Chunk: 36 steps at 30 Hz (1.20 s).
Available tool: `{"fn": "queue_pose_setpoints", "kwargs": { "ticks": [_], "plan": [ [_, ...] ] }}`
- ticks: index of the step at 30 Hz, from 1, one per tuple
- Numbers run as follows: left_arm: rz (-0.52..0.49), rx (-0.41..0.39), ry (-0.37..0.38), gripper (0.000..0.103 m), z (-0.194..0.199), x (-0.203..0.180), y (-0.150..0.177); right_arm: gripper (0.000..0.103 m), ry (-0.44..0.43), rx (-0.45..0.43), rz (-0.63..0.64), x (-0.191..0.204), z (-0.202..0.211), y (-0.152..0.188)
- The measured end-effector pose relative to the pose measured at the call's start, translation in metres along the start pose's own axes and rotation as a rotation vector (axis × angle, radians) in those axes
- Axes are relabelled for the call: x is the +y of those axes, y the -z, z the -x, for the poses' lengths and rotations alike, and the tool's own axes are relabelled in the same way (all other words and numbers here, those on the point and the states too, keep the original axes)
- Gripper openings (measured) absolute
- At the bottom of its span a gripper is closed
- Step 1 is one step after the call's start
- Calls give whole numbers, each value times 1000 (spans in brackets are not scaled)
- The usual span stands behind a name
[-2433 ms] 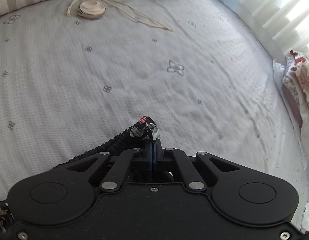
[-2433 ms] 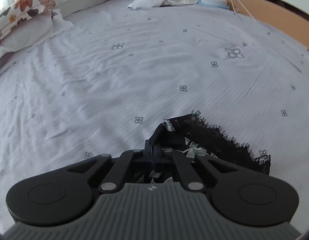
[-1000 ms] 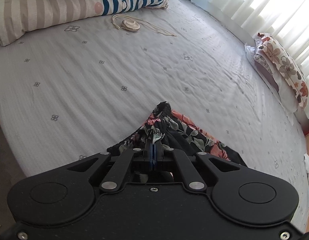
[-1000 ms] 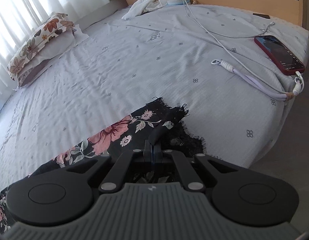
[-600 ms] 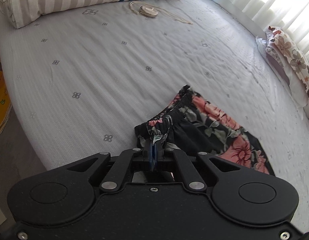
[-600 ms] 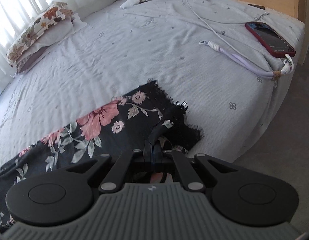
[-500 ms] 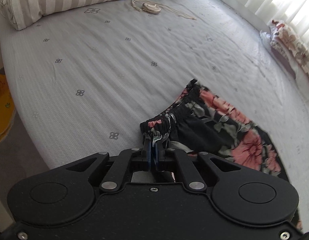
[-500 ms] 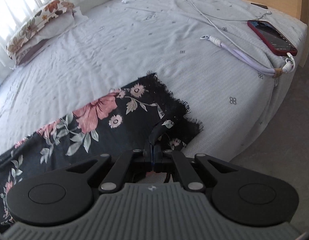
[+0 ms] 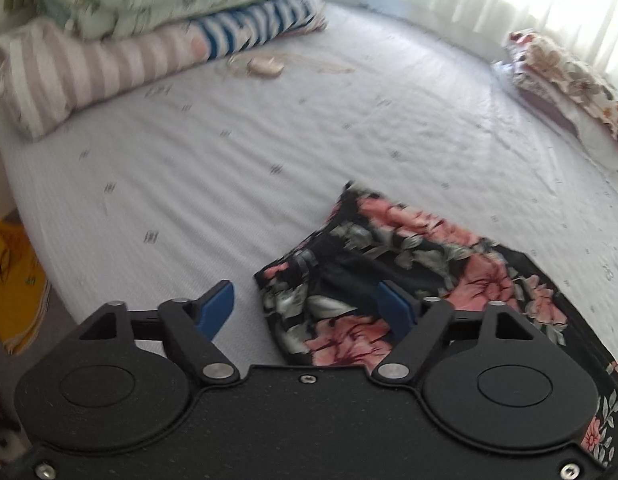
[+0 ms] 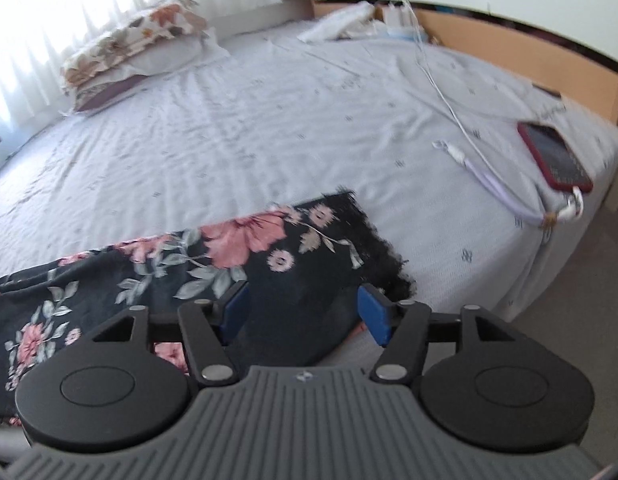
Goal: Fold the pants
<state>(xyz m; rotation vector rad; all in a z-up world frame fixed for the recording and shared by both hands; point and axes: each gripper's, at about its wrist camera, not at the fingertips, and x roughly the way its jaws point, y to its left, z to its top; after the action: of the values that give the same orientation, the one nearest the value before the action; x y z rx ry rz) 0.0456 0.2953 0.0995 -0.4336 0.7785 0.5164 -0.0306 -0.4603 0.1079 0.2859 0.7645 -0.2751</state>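
Note:
The black floral pants (image 9: 413, 256) lie flat along the near edge of the bed. In the left wrist view the elastic waistband end lies between and just past the blue pads of my left gripper (image 9: 305, 300), which is open and empty. In the right wrist view the pants (image 10: 213, 264) stretch away to the left, with the black lace hem (image 10: 377, 248) at the right. My right gripper (image 10: 303, 310) is open and empty, its pads spread just above the hem end.
Striped and floral bedding (image 9: 121, 48) is piled at the far left, with a small round corded device (image 9: 265, 65) beside it. A floral pillow (image 10: 137, 44) lies by the curtains. A red phone (image 10: 555, 156) and white cable (image 10: 461, 132) lie near the bed's right edge.
Both grippers have opened and let go of the pants, which now lie flat on the bed. Both grippers have pulled back slightly.

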Motion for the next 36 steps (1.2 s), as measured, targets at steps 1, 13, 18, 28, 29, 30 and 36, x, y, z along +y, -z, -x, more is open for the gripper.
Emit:
{"fn": "queue_pose_setpoints", "kwargs": {
  "ticks": [1, 13, 18, 28, 29, 30, 36],
  "plan": [
    [-23, -28, 14, 84, 7, -7, 0, 78, -11, -14, 10, 4, 8, -1],
    [-330, -136, 262, 91, 55, -112, 47, 89, -215, -115, 96, 59, 75, 1],
    [-434, -125, 310, 91, 52, -144, 80, 91, -262, -149, 80, 61, 97, -2],
    [-493, -33, 347, 91, 21, -166, 136, 93, -326, -104, 69, 57, 100, 18],
    [-489, -28, 347, 91, 19, -166, 138, 93, -336, -110, 69, 57, 104, 18],
    [-485, -26, 349, 91, 19, -167, 140, 93, -344, -118, 70, 57, 109, 18],
    [-465, -56, 393, 91, 24, -185, 152, 100, -304, -232, 147, 69, 129, 26]
  ]
}}
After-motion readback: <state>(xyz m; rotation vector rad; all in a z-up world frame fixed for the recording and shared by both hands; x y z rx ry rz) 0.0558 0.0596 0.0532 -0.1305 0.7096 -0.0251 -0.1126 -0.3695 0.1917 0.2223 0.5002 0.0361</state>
